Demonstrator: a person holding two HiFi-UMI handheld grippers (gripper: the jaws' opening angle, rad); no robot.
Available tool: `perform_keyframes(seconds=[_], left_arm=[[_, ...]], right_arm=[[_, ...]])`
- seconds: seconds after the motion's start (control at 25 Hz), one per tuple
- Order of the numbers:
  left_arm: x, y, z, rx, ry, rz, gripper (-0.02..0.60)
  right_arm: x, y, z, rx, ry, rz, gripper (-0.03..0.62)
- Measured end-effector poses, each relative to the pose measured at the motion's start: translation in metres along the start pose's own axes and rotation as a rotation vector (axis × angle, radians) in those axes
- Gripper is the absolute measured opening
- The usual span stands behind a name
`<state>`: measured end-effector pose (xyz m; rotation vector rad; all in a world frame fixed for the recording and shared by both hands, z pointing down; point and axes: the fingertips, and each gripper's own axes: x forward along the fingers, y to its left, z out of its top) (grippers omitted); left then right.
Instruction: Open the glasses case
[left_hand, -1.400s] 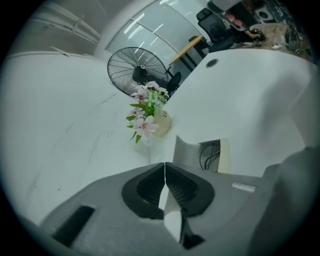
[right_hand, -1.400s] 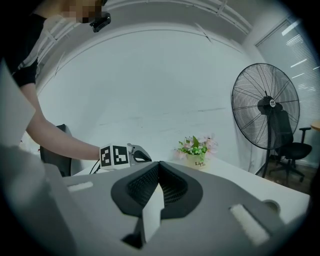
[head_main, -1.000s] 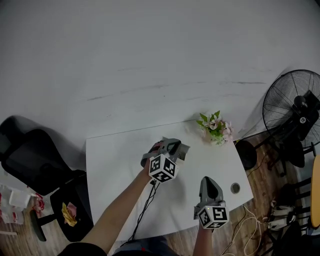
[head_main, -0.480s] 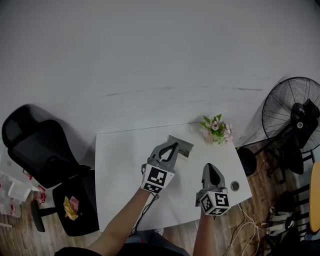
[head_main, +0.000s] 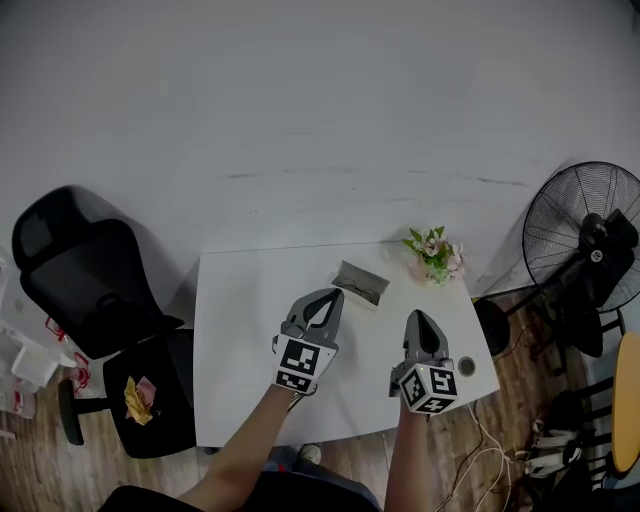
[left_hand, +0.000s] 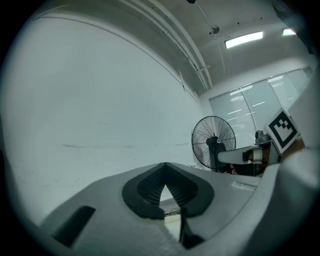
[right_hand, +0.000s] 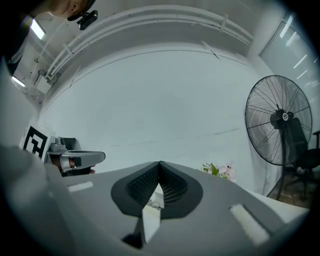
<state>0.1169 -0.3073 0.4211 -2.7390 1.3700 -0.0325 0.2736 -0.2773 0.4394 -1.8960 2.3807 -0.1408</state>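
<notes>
The grey glasses case (head_main: 360, 283) lies on the white table (head_main: 240, 330) near its far edge; I cannot tell whether its lid is up. My left gripper (head_main: 328, 296) hovers just short of the case, level, shut, with nothing between its jaws. In the left gripper view the left gripper (left_hand: 165, 165) has its pads meeting at the tip. To the right, my right gripper (head_main: 417, 316) is also held level and shut, empty. The right gripper view shows the right gripper (right_hand: 159, 162) closed to a point.
A small pot of flowers (head_main: 435, 255) stands at the table's far right corner, and a round cable hole (head_main: 466, 366) sits near the right edge. A standing fan (head_main: 590, 240) is on the floor to the right. A black office chair (head_main: 80, 280) is at the left.
My left gripper has drawn back from the glasses case towards me and rolled; the case now lies alone on the table. The right gripper has risen slightly.
</notes>
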Motion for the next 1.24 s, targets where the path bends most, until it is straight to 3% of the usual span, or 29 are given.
perform_keyframes(seconds=[1.24], left_arm=[[-0.015,-0.012,-0.001,-0.027,0.017,-0.037,0.008]], right_arm=[[-0.015,0.012,-0.002,0.031,0.011,0.012,0.009]])
